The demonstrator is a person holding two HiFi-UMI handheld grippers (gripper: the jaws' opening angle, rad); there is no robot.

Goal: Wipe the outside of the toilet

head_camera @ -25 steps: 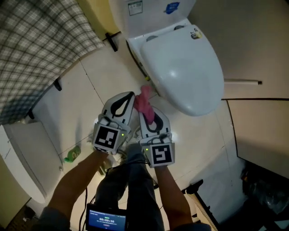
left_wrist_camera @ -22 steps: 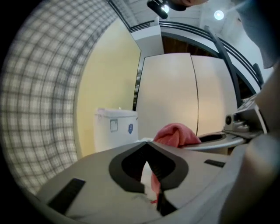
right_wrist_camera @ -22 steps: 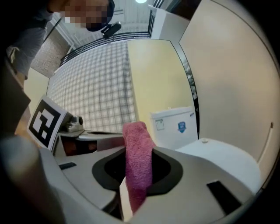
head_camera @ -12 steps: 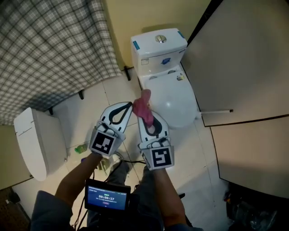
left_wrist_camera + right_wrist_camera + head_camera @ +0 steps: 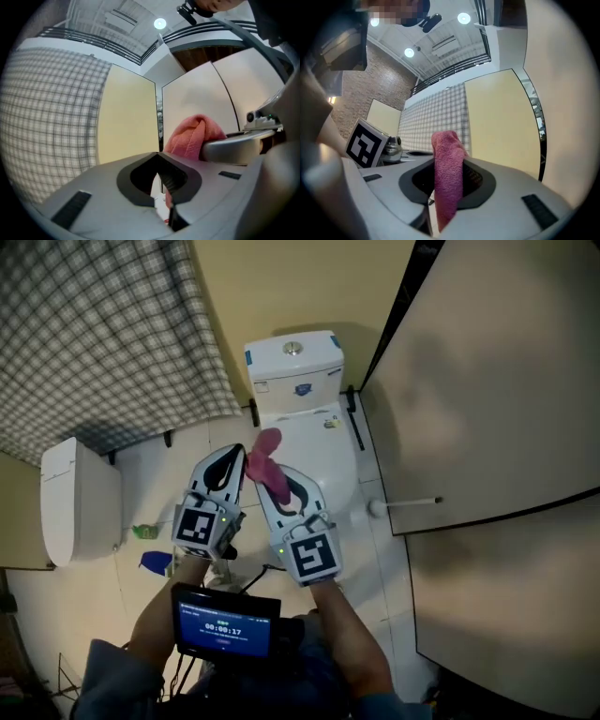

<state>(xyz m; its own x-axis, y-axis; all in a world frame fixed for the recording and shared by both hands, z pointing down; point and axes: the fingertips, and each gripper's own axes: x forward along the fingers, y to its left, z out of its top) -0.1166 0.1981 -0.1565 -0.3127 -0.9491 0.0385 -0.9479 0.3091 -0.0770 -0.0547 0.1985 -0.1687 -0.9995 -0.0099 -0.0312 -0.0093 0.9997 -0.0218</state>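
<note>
The white toilet [image 5: 298, 399] stands against the yellow wall with its lid down, beyond both grippers. My right gripper [image 5: 263, 480] is shut on a pink cloth [image 5: 265, 465] that sticks up from its jaws, held above the floor in front of the bowl. In the right gripper view the cloth [image 5: 447, 173] hangs folded between the jaws of the right gripper [image 5: 449, 164]. My left gripper [image 5: 233, 453] is close beside it on the left, shut with nothing in it. The left gripper view shows the left gripper [image 5: 158, 157] with tips together and the cloth [image 5: 193, 135] to the right.
A checked curtain [image 5: 94, 334] hangs at the left. A white lidded unit [image 5: 79, 512] stands on the floor below it, with a green bottle [image 5: 145, 532] and a blue item [image 5: 155, 562] nearby. A beige partition [image 5: 487, 399] closes the right side, a white-handled brush [image 5: 403, 504] at its foot.
The view has pulled back and the toilet now sits farther away, up and left in frame. Both grippers stay side by side, the right still holding the cloth.
</note>
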